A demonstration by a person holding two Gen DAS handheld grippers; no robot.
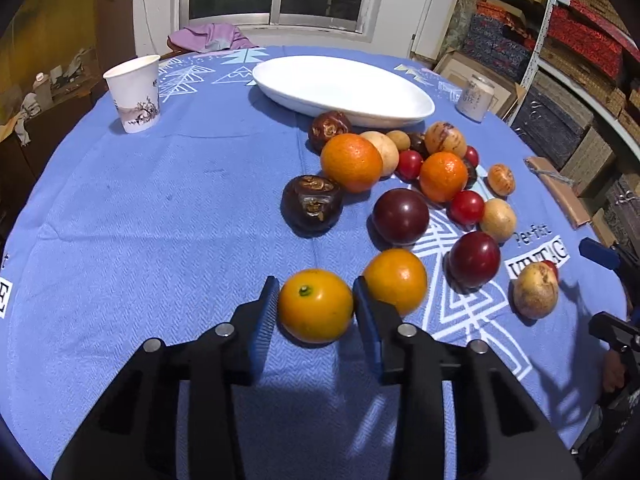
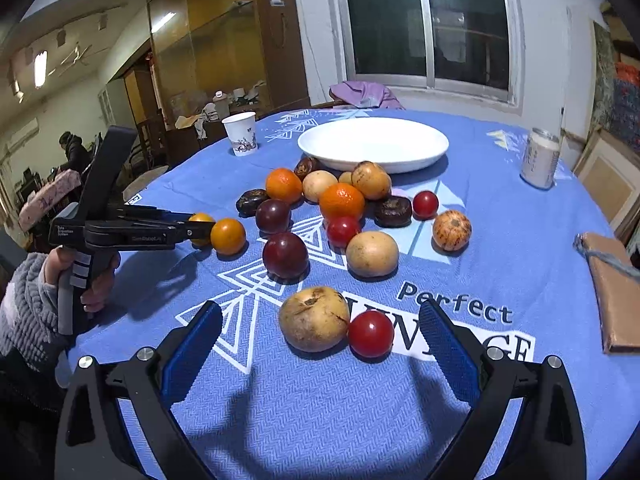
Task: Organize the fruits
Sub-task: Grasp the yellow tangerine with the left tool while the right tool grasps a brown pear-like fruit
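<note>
While the left claw (image 1: 315, 300) brackets a yellow-orange citrus (image 1: 315, 306), its blue pads sit at the fruit's two sides; contact looks close, but I cannot tell whether they actually pinch it. A second yellow-orange citrus (image 1: 395, 282) lies just beside the right pad, nearly touching it and crowding that side. Beyond it the rest of the fruit is heaped on the blue-clothed surface (image 1: 160, 220): a dark plum (image 1: 401, 216), a red plum (image 1: 474, 259), two oranges (image 1: 351, 162), brown wrinkled fruits (image 1: 312, 204) and small red ones, all between the claw and the white dish (image 1: 344, 88) at the far side. The dish holds nothing visible. A paper cup (image 1: 134, 94) stands well left of the dish, a can (image 2: 540, 158) to its right.

The right claw (image 2: 320, 350) is spread wide above the surface, with a tan fruit (image 2: 314, 318) and a small red fruit (image 2: 371, 339), touching each other, lying between its pads. A brown packet (image 2: 612, 292) rests near the right edge.
</note>
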